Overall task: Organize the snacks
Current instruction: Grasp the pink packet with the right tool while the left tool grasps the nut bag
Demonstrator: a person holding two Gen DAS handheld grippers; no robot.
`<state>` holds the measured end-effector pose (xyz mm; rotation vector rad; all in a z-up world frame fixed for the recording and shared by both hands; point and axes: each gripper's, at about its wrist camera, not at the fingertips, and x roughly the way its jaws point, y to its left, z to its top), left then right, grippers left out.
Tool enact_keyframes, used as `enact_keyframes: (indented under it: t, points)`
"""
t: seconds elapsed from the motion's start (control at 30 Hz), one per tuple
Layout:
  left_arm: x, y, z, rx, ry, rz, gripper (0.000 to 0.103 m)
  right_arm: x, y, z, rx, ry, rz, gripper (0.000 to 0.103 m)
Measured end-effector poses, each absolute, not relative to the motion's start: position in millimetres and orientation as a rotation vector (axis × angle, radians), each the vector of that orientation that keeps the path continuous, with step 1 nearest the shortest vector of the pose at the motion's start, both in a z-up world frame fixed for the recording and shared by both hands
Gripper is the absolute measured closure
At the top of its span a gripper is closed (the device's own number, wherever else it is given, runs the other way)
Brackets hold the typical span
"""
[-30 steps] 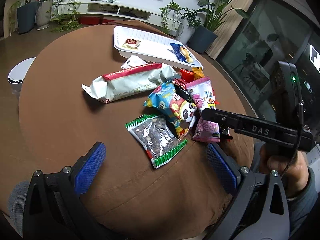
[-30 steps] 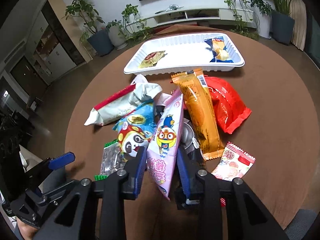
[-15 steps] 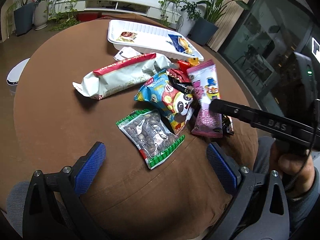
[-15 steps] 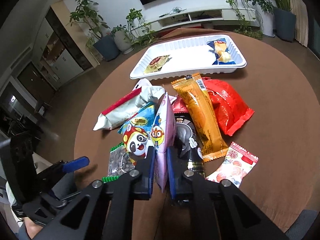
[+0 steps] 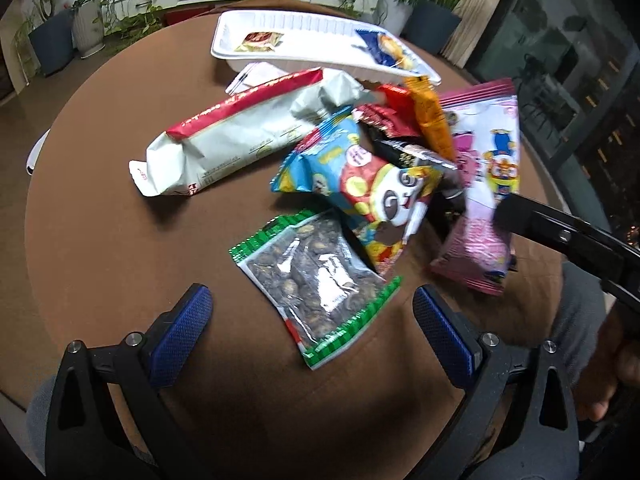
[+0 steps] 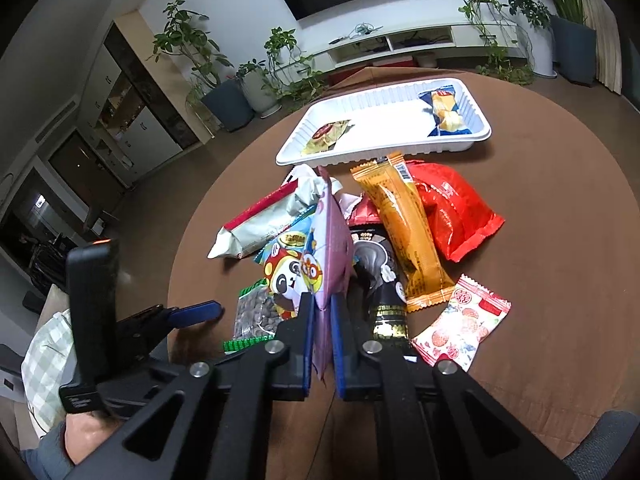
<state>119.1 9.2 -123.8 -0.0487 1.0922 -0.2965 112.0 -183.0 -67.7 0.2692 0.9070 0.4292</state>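
Right wrist view | right gripper [image 6: 321, 344] — pads clamped on pink snack packet [image 6: 330, 248], edge-on between fingers | left gripper [image 5: 312, 324] — wide, empty, above table's [image 5: 100, 200] near edge

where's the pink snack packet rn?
Clamped edge-on between the right gripper's blue fingers, the pink snack packet stands above the pile, between the panda bag and the black packet.

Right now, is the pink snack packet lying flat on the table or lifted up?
Lifted. The pink packet stands on edge, pinched at its lower end by the shut right gripper, above the other snacks.
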Motion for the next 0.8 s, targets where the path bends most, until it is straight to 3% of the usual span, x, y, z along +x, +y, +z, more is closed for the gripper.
enact_keyframes:
  t: [0.33, 0.47, 0.8]
  points:
    - [144, 9, -130, 0.019, 1.116, -0.260, 0.002, 111, -182, -72, 0.266, 0.931, 0.455, 0.094]
    - [141, 16, -129, 0.055, 1.119, -0.256, 0.011, 109, -182, -74, 0.255, 0.943, 0.455, 0.094]
    - [149, 26, -125, 0.076, 1.135, -0.211, 0.010, 107, -175, -76, 0.238, 0.967, 0.462, 0.093]
